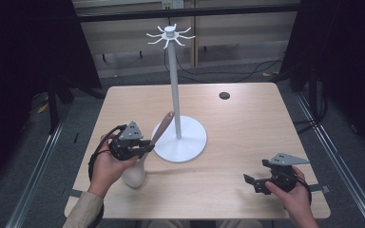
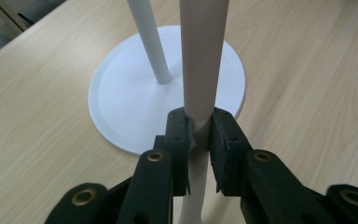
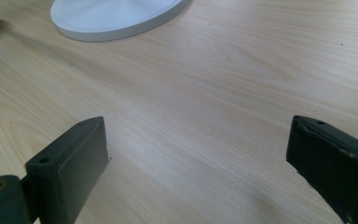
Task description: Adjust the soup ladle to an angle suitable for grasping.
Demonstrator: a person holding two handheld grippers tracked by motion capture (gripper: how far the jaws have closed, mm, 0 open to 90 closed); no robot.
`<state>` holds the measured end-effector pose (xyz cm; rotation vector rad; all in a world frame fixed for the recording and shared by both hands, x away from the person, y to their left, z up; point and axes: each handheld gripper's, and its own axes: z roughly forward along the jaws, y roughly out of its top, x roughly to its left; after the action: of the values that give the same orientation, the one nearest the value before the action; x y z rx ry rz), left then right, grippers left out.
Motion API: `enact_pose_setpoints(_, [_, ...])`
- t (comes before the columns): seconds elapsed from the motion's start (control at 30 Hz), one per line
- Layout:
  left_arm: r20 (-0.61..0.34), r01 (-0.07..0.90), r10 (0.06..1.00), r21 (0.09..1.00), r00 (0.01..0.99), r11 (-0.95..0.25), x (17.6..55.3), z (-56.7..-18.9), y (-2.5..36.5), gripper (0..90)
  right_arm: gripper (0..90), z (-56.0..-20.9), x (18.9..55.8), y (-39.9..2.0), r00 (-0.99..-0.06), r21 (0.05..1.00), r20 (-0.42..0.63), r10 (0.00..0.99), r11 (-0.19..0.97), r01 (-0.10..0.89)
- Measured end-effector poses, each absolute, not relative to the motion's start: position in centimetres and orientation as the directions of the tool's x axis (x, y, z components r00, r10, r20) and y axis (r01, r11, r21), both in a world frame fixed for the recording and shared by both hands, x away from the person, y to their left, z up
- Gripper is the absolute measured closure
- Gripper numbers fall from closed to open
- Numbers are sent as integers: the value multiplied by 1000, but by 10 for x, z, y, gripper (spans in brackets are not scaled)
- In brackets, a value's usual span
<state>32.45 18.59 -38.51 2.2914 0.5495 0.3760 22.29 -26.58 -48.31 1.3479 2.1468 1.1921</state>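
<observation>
We are finding the left gripper point(image 2: 200, 140) clamping the handle of a beige spoon point(image 1: 145, 152), its jaws closing on the shaft partway along; the bowl end is resting on the table point(image 1: 247, 123) below and behind the jaws, while the handle tip is leaning ahead of them against the pole of the white stand point(image 1: 176, 95).

Risks, in our judgement: the grip is sitting on a smooth, round shaft, so the spoon may be rotating or sliding between the pads under its own bowl weight once lifted. The stand's base point(image 2: 135, 93) is lying just ahead of the jaws, and a forward sweep could be knocking the pole and tipping the tall stand (its hooks point(image 1: 170, 35) are far above the gripper).

The left hand point(image 1: 108, 164) is wrapping the gripper from behind, forearm angling in from below. The right gripper point(image 1: 256, 183) is idling well to the side, jaws spread wide over bare wood, holding nothing, with the right hand point(image 1: 290, 192) low near the table edge.
</observation>
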Motion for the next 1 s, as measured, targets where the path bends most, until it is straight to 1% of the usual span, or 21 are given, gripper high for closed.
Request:
enact_pose_setpoints(0.13, [112, 269, 512, 745, 852, -610, 321, -384, 188, 784, 48, -483, 223, -266, -496, 798, 143, 856, 197, 570])
enact_pose_setpoints(0.37, [90, 273, 545, 791, 834, -548, 317, -377, 194, 783, 48, -483, 223, -264, -499, 798, 137, 856, 203, 567])
enact_pose_setpoints(0.57, [76, 264, 557, 823, 827, -503, 318, -369, 198, 783, 47, -482, 222, -264, -496, 802, 140, 857, 196, 565])
enact_pose_setpoints(0.7, [46, 269, 565, 845, 824, -462, 319, -365, 199, 783, 47, -482, 222, -264, -501, 801, 138, 855, 201, 564])
enact_pose_setpoints(1.0, [38, 254, 580, 875, 813, -413, 320, -353, 195, 783, 48, -482, 223, -263, -501, 802, 138, 854, 200, 562])
